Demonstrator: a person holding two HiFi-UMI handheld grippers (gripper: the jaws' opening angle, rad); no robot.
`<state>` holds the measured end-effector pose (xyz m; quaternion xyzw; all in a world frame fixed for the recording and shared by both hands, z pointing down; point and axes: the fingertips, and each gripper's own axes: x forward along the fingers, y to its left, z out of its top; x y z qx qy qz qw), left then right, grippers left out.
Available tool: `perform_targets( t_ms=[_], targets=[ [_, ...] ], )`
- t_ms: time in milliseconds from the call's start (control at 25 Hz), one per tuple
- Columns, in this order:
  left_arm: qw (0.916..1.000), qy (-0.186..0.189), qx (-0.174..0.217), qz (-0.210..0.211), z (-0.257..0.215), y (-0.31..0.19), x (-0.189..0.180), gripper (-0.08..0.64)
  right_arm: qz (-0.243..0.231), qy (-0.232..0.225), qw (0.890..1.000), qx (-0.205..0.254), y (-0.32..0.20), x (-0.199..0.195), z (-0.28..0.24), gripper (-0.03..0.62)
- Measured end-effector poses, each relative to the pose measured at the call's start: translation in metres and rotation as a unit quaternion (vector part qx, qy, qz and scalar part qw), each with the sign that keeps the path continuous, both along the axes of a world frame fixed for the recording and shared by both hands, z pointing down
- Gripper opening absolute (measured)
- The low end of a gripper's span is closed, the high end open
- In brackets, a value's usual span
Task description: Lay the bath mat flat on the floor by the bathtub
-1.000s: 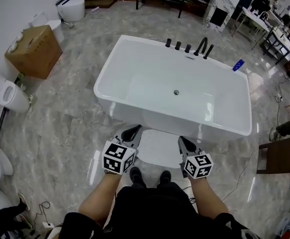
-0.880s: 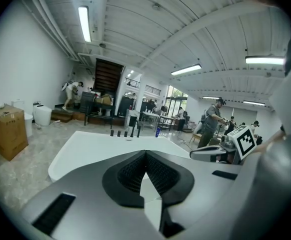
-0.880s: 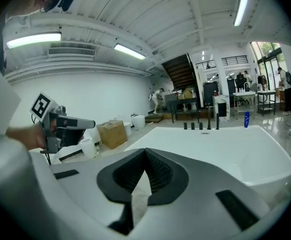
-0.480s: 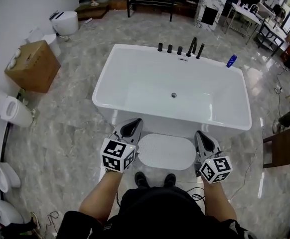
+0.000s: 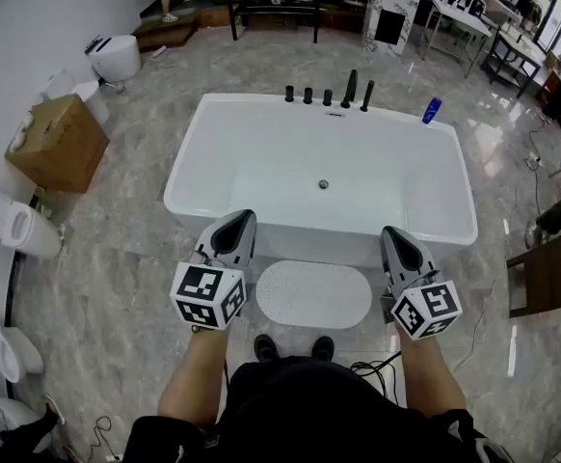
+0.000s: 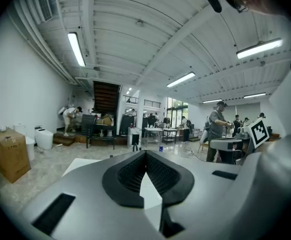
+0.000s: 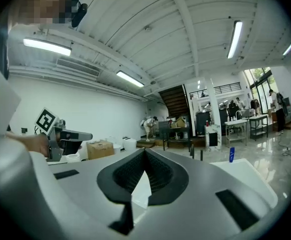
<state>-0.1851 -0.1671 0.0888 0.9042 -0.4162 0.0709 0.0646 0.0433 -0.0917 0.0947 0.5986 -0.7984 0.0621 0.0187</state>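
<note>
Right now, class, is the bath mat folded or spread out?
Spread out. The bath mat shows its whole oval outline lying flat on the floor beside the bathtub, with no fold visible.

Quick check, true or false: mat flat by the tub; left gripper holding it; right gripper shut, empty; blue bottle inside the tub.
The bath mat lies flat on the floor beside the bathtub: true.
The left gripper holds the mat: false; its jaws are together, empty.
The right gripper is shut and empty: true.
The blue bottle is inside the tub: false; it stands at the far right corner, outside the basin.
</note>
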Motion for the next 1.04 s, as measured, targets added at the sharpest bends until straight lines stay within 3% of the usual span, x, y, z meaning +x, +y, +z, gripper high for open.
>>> perform_targets(
  t_ms=[280, 1040],
  targets=[
    [0.9998, -0.006, -0.009, -0.019, 0.006, 0.0, 0.012, 0.011, 0.004, 0.011, 1.0, 0.023, 0.004, 0.025, -0.015, 0.014],
    [0.9992, -0.034, -0.019, -0.011, 0.022, -0.006, 0.014, 0.011, -0.03, -0.004, 0.999, 0.013, -0.016, 0.005, -0.005, 0.014]
  ],
)
